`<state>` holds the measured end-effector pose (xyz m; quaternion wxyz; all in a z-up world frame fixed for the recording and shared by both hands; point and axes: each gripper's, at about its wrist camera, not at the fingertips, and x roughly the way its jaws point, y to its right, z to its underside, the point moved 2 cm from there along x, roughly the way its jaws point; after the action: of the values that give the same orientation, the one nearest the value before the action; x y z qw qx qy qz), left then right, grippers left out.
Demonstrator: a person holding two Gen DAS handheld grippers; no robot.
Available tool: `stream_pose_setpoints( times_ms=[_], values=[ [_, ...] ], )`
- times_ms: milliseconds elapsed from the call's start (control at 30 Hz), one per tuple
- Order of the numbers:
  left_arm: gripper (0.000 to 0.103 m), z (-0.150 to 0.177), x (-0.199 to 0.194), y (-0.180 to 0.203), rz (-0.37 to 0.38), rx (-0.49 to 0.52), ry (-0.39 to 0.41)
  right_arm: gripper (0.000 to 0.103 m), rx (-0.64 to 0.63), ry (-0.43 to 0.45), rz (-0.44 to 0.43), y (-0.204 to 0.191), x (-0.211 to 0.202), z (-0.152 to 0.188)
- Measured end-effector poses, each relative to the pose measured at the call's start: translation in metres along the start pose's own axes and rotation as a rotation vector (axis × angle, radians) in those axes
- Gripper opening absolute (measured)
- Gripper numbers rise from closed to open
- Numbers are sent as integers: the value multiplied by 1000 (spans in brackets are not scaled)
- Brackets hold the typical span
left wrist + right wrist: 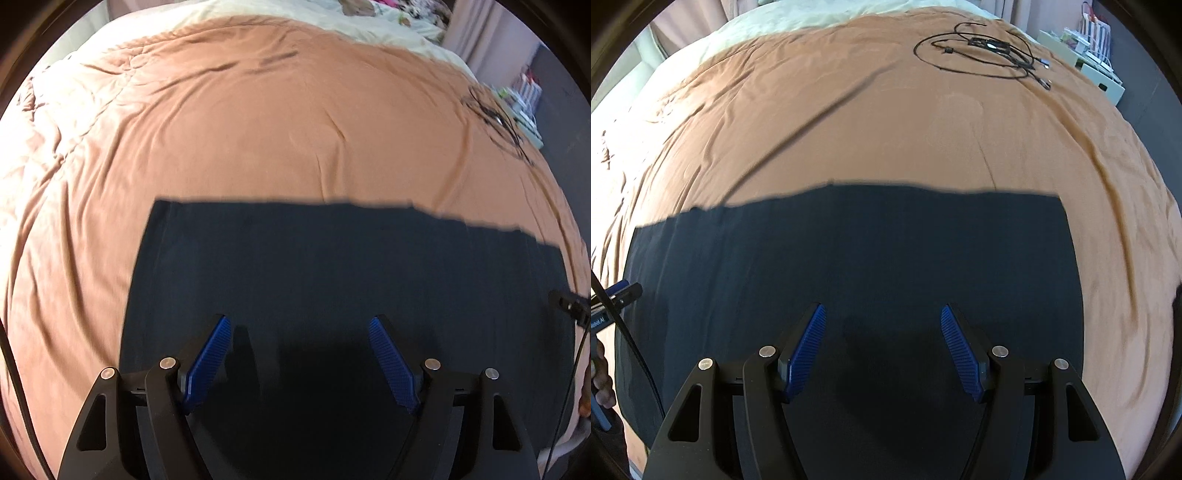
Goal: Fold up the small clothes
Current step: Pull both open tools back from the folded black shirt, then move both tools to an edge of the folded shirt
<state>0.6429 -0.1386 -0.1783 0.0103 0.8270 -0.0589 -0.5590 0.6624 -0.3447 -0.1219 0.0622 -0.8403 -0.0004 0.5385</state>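
Light: soft and even indoor light, a little warm on the brown bedcover [258,122].
Brightest part: the cover at 9 o'clock in the left wrist view, almost washed out.
Shadows: a dark patch on the dark cloth [849,251] between the fingers [807,349].
Blur: cloth edges and cables [986,51] smeared.
Distortion: strong fisheye bulge, black corners around.
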Motion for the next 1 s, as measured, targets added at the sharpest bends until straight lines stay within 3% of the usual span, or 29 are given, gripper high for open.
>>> stream_pose_setpoints(
  times_ms=[133, 300, 667, 800, 1000],
  values=[
    [80, 35, -6, 10, 22, 43, -33, 63, -23, -14, 7, -2, -13, 31],
    [80, 72, -17, 17, -9, 97, -33, 63, -30, -25, 21, -4, -31, 75],
    [80, 138, -48, 6, -5, 58, 6, 63, -54, 13, 50, -6, -72, 160],
    [80, 162, -47, 10, -21, 83, -13, 63, -41, 24, 49, -5, -86, 189],
    [80, 198, -56, 4, -16, 125, 45, 63, -6, 30, 53, -4, -100, 228]
  ],
)
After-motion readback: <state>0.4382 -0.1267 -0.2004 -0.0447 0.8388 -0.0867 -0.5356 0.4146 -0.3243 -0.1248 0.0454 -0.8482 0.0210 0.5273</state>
